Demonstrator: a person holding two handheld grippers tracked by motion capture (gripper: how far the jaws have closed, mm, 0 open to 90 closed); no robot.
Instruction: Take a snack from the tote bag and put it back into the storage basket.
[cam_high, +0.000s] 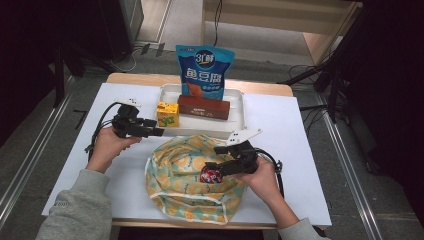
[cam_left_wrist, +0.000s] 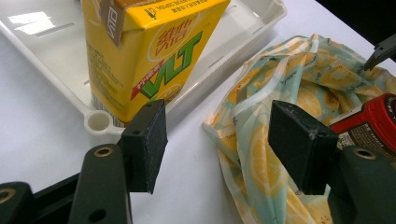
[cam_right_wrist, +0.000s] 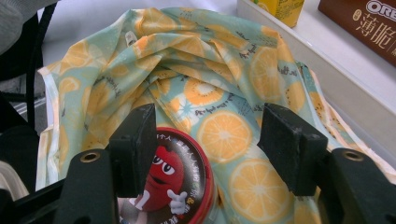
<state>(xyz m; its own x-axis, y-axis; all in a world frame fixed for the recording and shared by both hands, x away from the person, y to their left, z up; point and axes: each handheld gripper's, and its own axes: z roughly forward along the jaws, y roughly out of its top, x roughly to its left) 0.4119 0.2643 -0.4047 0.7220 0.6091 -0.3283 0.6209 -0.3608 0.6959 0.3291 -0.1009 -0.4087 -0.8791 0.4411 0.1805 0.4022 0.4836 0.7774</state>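
Even overhead light lit the white counter (cam_high: 280, 145) brightly, while the surrounding room stayed dark. Glare marked the tray (cam_left_wrist: 28, 23). The high view was soft; close jaws blurred slightly, with faint shadows beneath.

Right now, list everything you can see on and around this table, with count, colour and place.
Table: one, white top, centre.
Tray: one, white, far middle of the table.
Snack bag: one, blue, upright at the tray's far side.
Biscuit box: one, brown, lying in the tray.
Drink carton: one, yellow, upright at the tray's left end.
Cloth bag: one, pale green with orange slices, near middle of the table.
Candy tub: one, red lid, on the cloth bag.
Left gripper: one, black, jaws open, empty, beside the carton.
Right gripper: one, black, jaws open around the candy tub.
Hands: two, grey sleeves, near edge.
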